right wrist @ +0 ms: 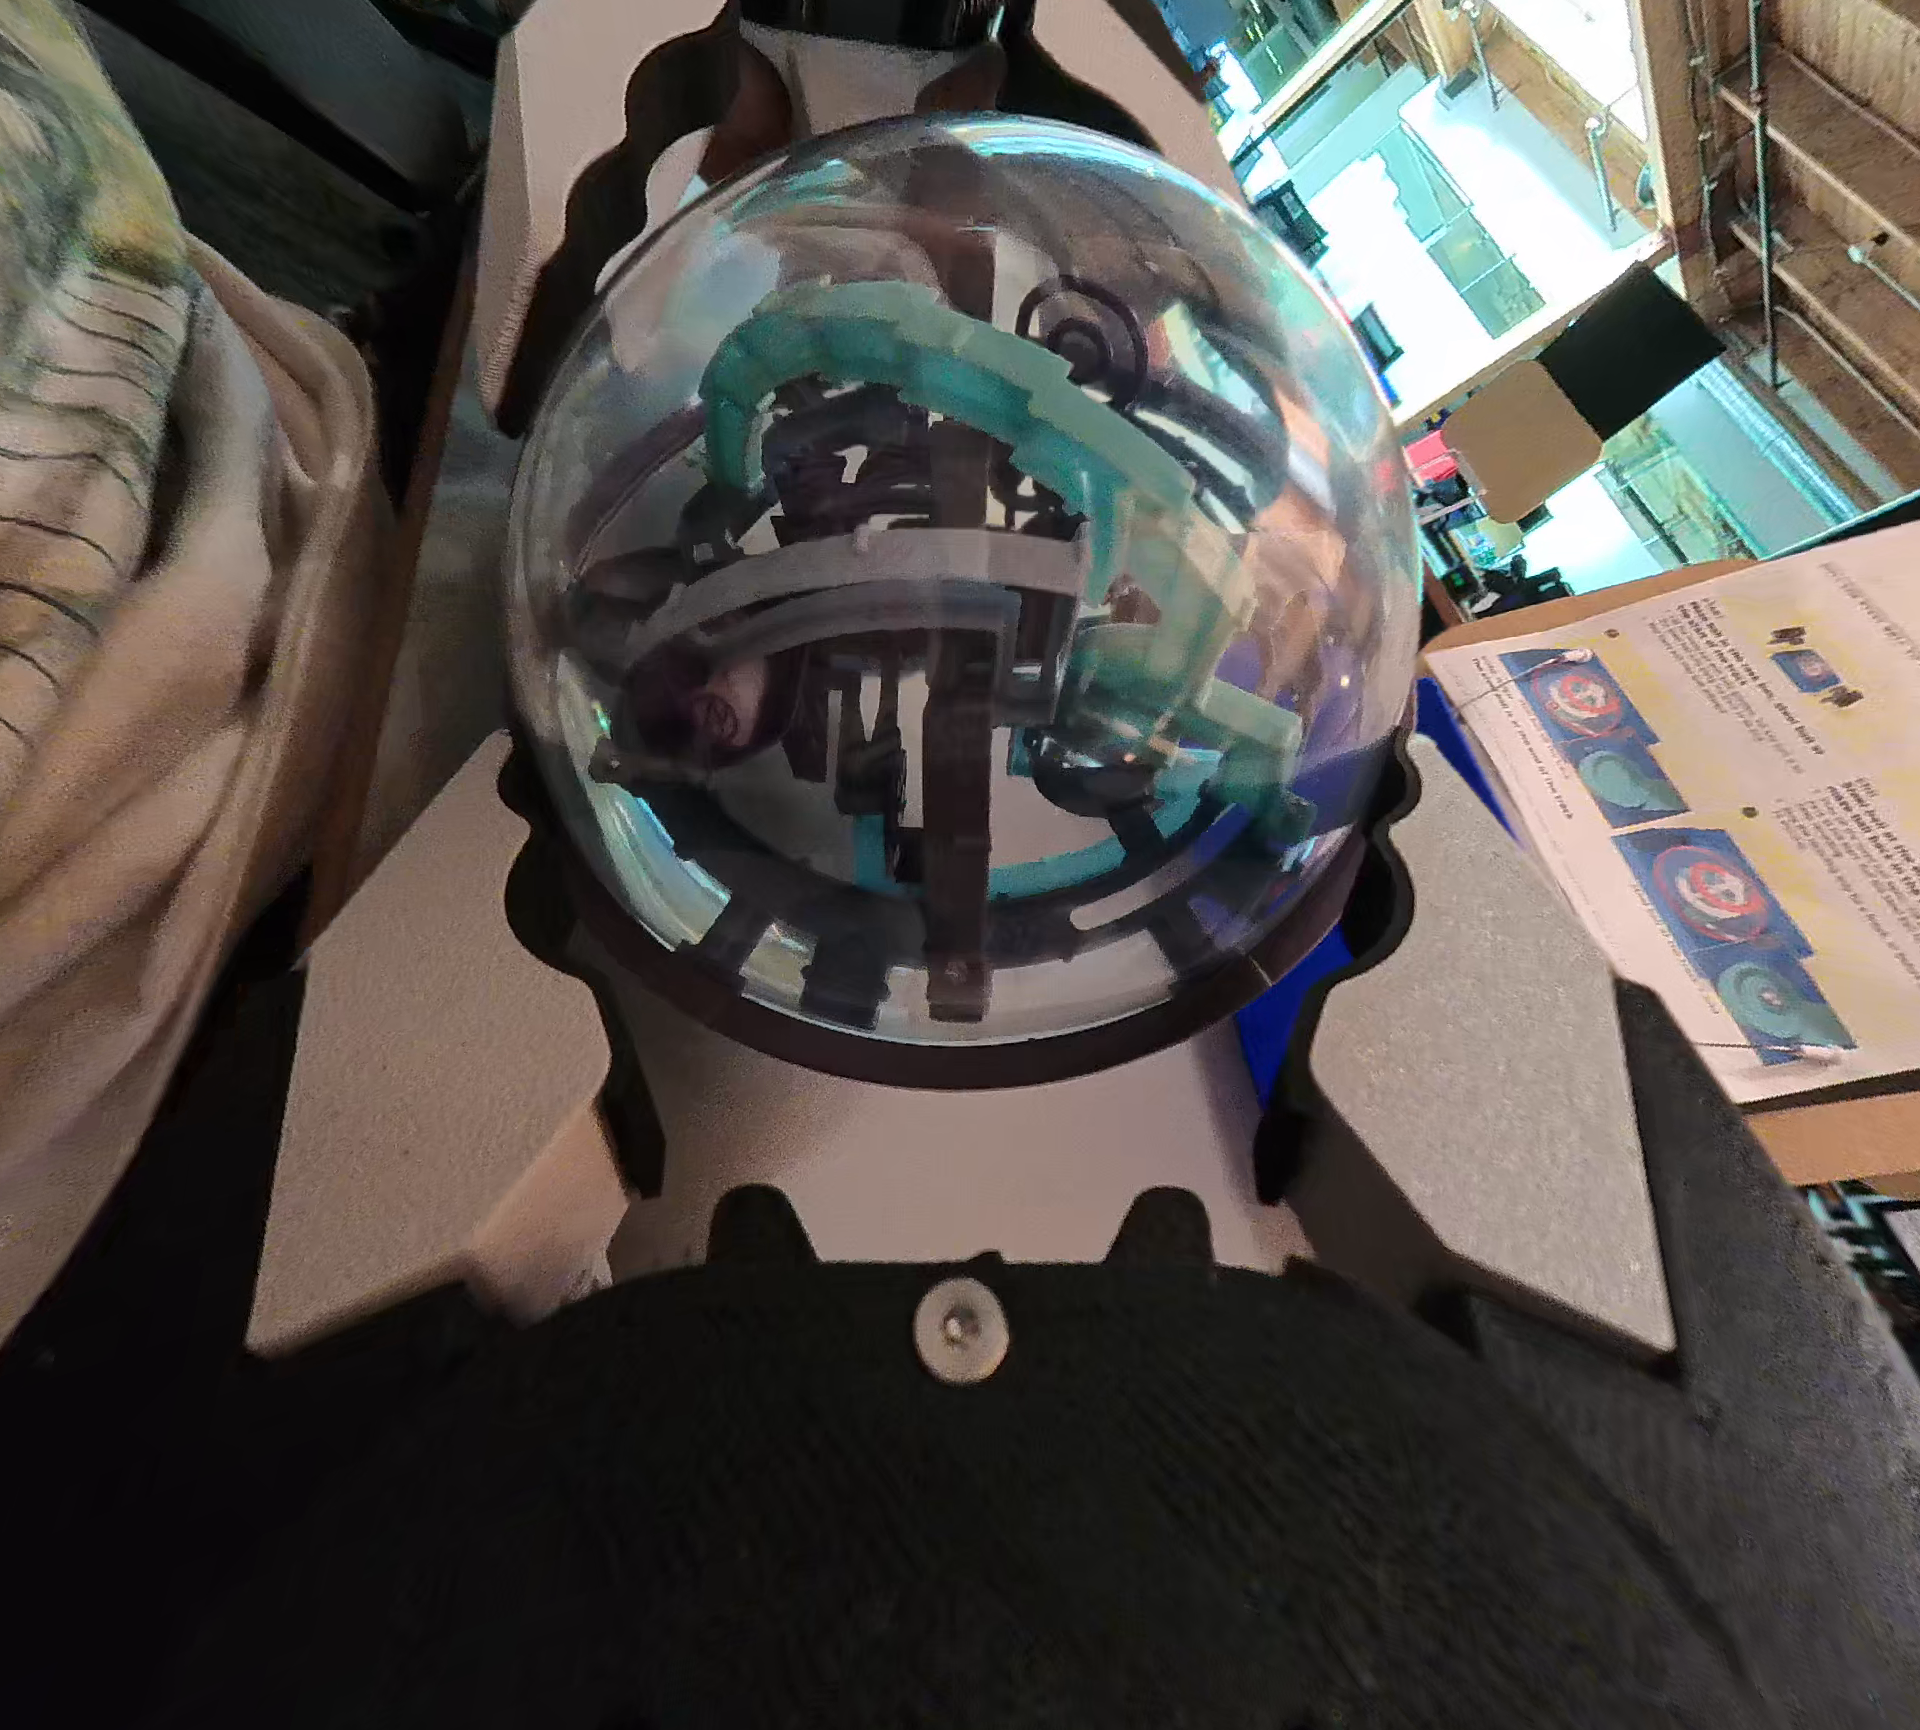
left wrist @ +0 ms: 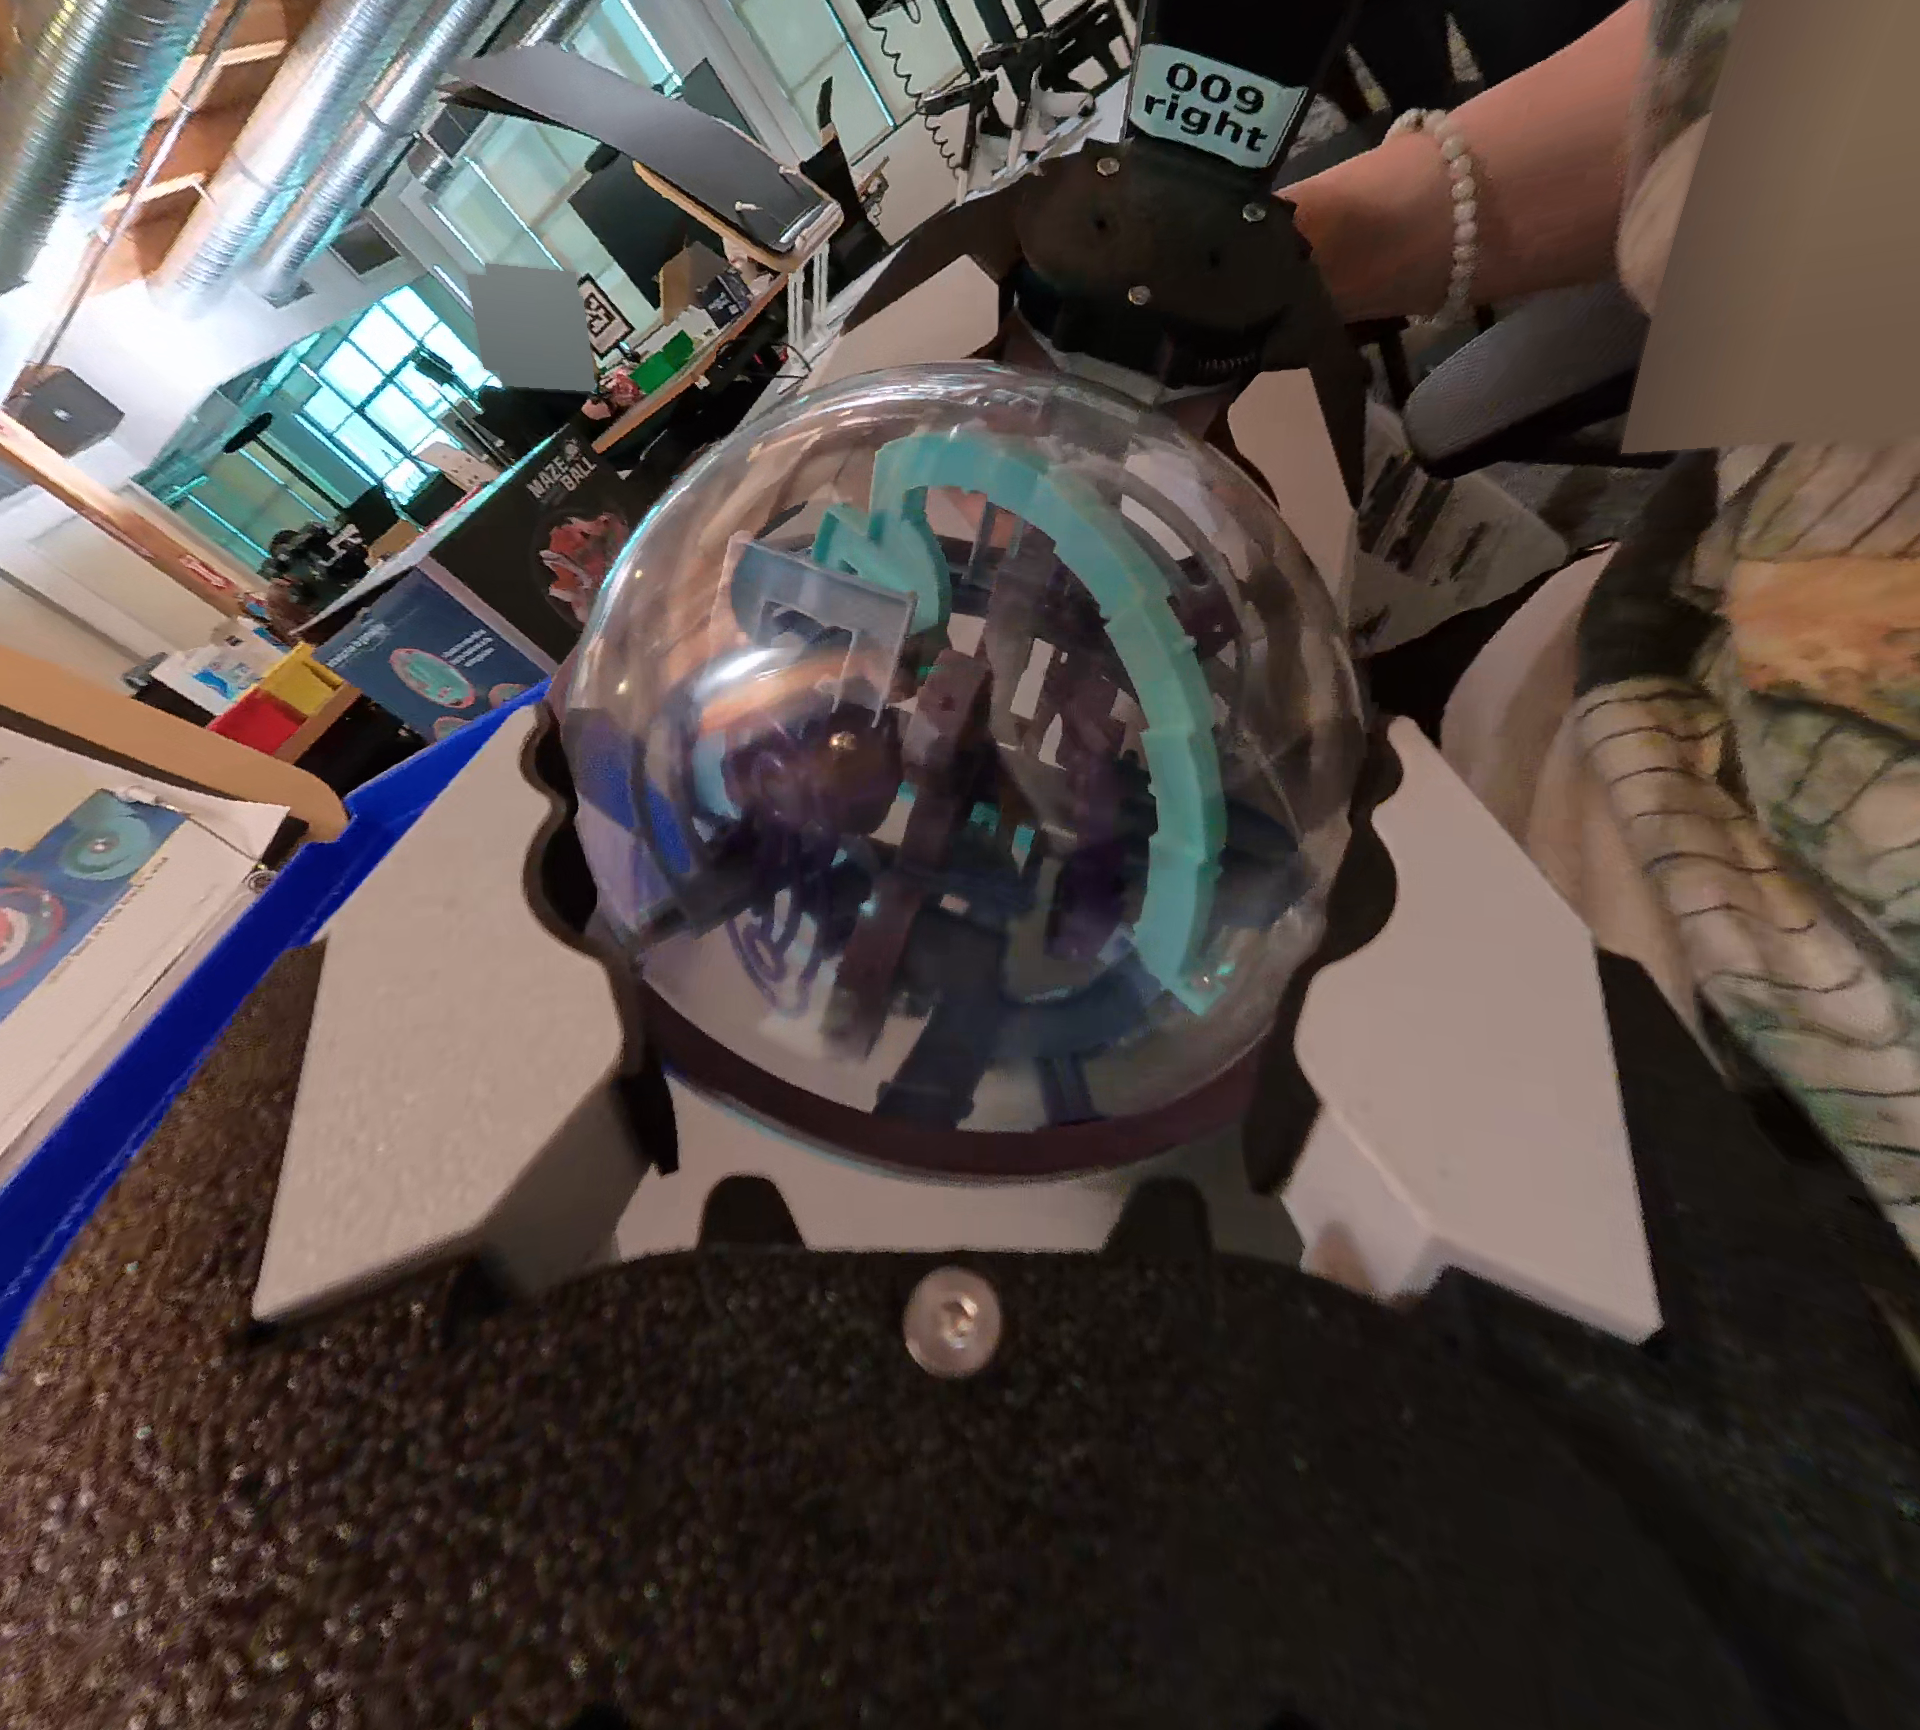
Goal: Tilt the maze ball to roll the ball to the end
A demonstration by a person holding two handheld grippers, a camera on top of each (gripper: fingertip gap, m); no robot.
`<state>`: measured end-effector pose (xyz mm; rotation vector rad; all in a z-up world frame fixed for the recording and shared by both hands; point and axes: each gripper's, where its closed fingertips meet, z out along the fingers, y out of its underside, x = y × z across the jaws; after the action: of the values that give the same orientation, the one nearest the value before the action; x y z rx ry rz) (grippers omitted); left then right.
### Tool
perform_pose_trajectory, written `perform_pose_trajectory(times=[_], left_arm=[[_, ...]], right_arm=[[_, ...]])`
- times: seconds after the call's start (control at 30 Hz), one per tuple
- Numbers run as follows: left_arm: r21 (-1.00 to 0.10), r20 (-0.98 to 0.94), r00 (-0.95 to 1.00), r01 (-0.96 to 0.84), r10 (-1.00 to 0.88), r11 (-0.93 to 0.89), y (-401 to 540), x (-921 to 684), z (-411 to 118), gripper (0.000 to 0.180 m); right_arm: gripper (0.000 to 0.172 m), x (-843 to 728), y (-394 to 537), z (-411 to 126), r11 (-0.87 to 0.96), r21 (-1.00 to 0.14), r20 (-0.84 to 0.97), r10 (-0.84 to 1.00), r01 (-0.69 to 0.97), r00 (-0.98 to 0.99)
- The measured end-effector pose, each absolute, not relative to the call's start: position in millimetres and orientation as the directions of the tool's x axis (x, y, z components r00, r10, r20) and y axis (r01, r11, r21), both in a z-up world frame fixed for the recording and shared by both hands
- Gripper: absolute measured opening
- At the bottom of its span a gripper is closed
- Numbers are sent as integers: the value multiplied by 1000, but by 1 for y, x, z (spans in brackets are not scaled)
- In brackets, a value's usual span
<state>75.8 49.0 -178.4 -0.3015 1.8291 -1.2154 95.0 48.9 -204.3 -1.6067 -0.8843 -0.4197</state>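
The maze ball is a clear sphere with teal, grey and dark purple tracks inside. It is held in the air between both grippers, which face each other. My left gripper is shut on it, with the black wavy pads pressed against both sides of the sphere. My right gripper is shut on the same ball from the opposite side, and its body shows beyond the ball in the left wrist view. A small shiny bead glints inside near the dark purple part.
A blue bin lies below left. A printed instruction sheet lies on a board at the right. The maze ball's box stands behind. A person's arm with a bead bracelet and patterned clothing are close by.
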Motion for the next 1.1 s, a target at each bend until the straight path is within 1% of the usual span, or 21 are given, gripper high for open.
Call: perform_pose_trajectory(times=[0.1, 0.27, 0.4, 0.67, 0.8, 0.97, 1.1], left_arm=[[-848, -514, -576, 232, -636, 476, 54, 85, -176, 142], [-796, -590, -527, 254, -612, 549, 59, 97, -176, 142], [-821, -560, -517, 243, -647, 516, 59, 101, -174, 142], [-929, -346, -550, 89, -760, 359, 76, 118, -171, 143], [-954, -260, -544, 18, -798, 298, 83, 124, -171, 144], [-984, -91, -536, -79, -839, 158, 93, 134, -170, 144], [-994, -30, -548, -73, -836, 84, 99, 136, -169, 145]], right_arm=[[151, 104, 57, -206, -30, -712, 657, 324, 702, 680], [152, 119, 66, -210, -57, -675, 697, 281, 736, 660], [155, 120, 70, -211, -63, -716, 652, 295, 695, 698], [157, 128, 84, -210, -131, -827, 470, 376, 547, 799], [157, 129, 89, -209, -154, -852, 411, 396, 501, 821], [157, 134, 94, -208, -213, -899, 263, 438, 383, 860], [157, 134, 98, -207, -241, -901, 236, 423, 360, 875]])
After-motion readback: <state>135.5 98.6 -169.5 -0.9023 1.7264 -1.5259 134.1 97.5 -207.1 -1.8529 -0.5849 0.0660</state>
